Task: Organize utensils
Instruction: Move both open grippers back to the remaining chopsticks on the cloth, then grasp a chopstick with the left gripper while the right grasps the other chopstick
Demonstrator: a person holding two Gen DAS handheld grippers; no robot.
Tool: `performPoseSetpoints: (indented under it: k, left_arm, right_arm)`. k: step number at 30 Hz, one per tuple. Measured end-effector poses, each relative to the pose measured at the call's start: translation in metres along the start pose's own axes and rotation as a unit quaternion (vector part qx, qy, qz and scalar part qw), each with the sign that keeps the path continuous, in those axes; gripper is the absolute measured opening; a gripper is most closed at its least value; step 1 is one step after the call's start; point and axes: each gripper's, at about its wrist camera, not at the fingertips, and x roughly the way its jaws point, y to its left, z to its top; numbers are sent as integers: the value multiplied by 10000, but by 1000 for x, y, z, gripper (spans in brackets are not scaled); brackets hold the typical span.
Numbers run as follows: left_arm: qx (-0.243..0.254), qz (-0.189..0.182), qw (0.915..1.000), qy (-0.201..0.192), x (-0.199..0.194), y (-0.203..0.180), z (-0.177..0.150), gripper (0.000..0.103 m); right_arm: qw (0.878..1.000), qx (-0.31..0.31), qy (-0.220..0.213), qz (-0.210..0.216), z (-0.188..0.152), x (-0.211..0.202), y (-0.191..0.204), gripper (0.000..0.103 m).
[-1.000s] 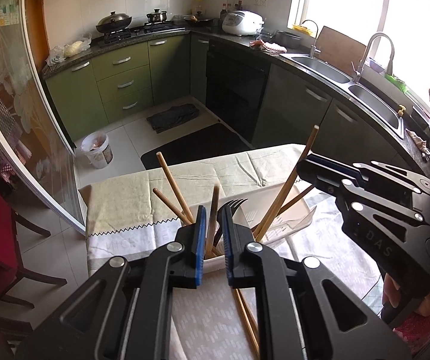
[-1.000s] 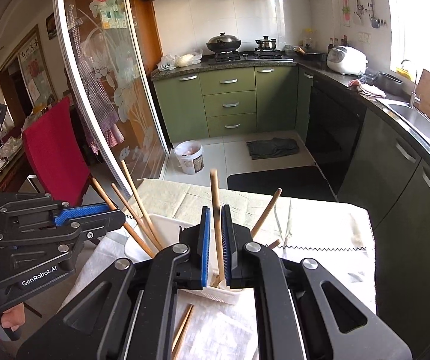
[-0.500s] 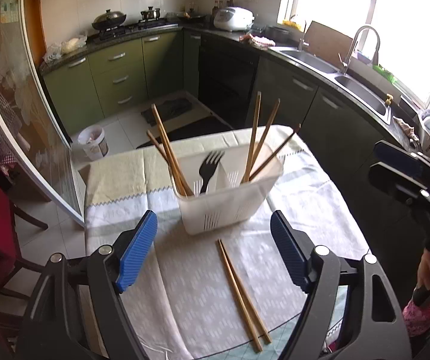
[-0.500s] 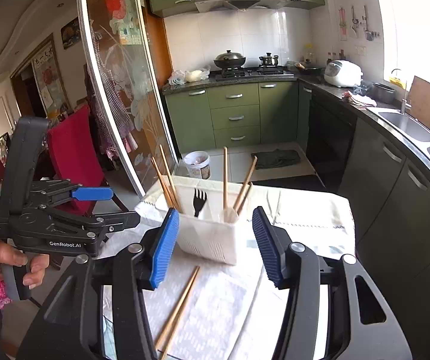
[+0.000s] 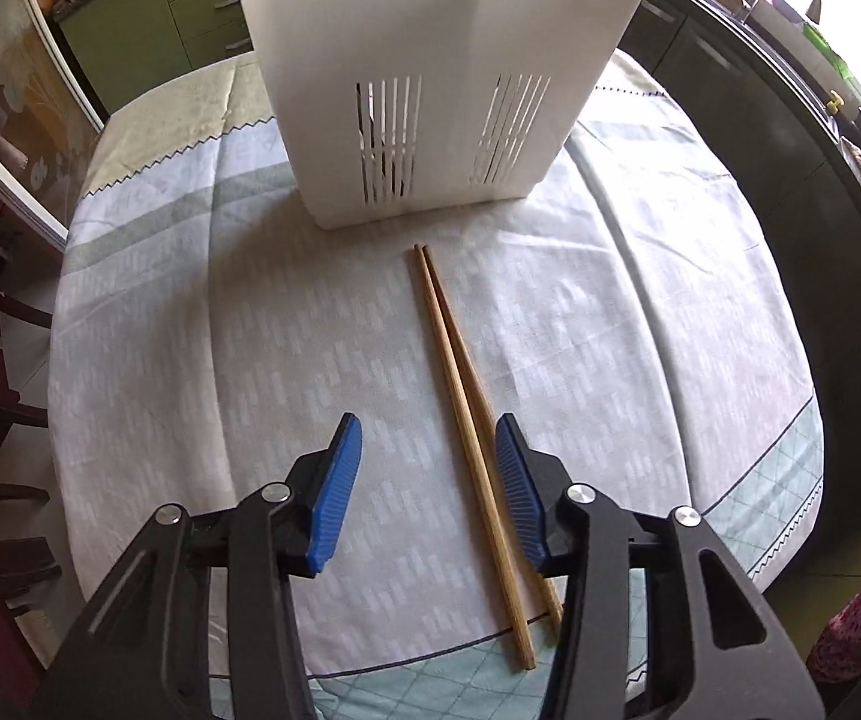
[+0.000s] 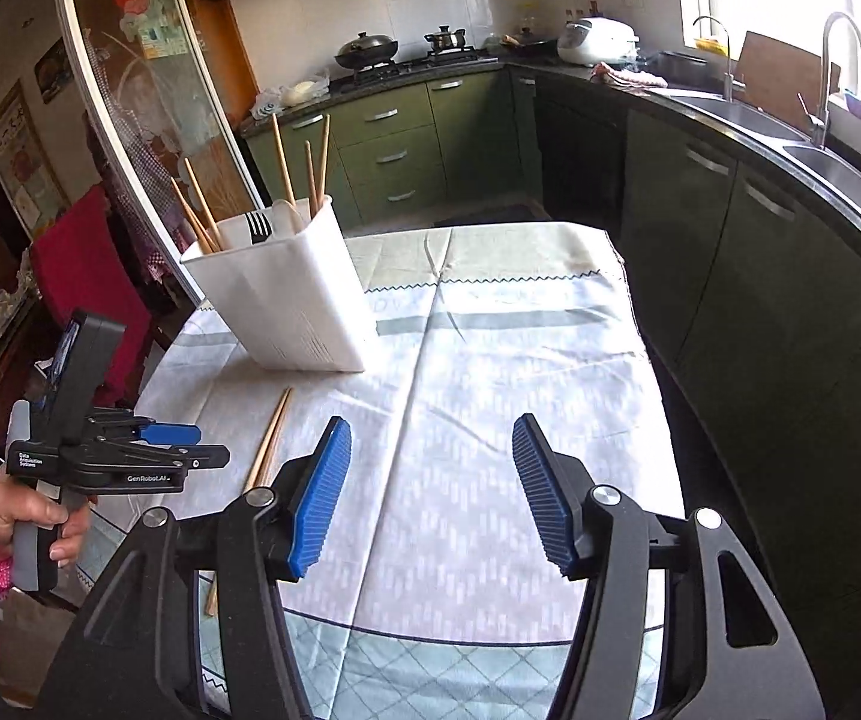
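- My left gripper (image 5: 427, 468) hangs low over the table, its blue pads spread wide and gripping nothing.
- A pair of wooden chopsticks (image 5: 460, 372) lies flat on the tablecloth (image 5: 190, 330), running between those pads, closer to the right-hand one; I cannot tell whether that pad touches them.
- The far tips of the pair stop just short of the white utensil holder (image 5: 430, 60), which stands upright on the cloth.
- My right gripper (image 6: 430, 480) is held above the table's near edge, also wide open and empty, well apart from the holder.
- From the right wrist view, more chopsticks (image 6: 316, 168) and a black fork (image 6: 258, 226) stand inside the holder.
- The loose pair sits to the left of my right gripper.
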Motion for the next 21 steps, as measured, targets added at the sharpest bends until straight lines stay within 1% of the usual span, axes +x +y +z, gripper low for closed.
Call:
performPoseSetpoints:
  k: [2, 6, 12, 15, 18, 19, 20, 21]
  left_arm:
    - [-40, 29, 9999, 117, 12, -2, 3, 37]
    - [-59, 196, 9995, 243, 29, -5, 7, 29]
    - [-38, 176, 9994, 280, 34, -9, 11, 29]
    - [13, 240, 9993, 300, 36, -10, 15, 29]
    - [29, 249, 9989, 401, 42, -13, 19, 20]
    - [56, 306, 9987, 396, 42, -14, 19, 13]
    - [74, 293, 9987, 410, 43, -14, 19, 10]
    - [76, 283, 9987, 422, 45, -16, 20, 10]
  right_arm:
    - [10000, -2, 81, 30, -5, 5, -1, 56]
    - [9997, -39, 197, 116, -7, 16, 3, 56]
    - [9995, -69, 278, 165, -4, 27, 12, 56]
    - [9993, -67, 318, 175, -4, 31, 13, 56]
    - [9991, -105, 375, 157, -4, 35, 16, 56]
    - [9990, -115, 400, 146, -4, 37, 17, 56]
    - [9989, -120, 424, 142, -4, 39, 18, 56]
    - [9988, -121, 444, 139, -4, 40, 19, 56]
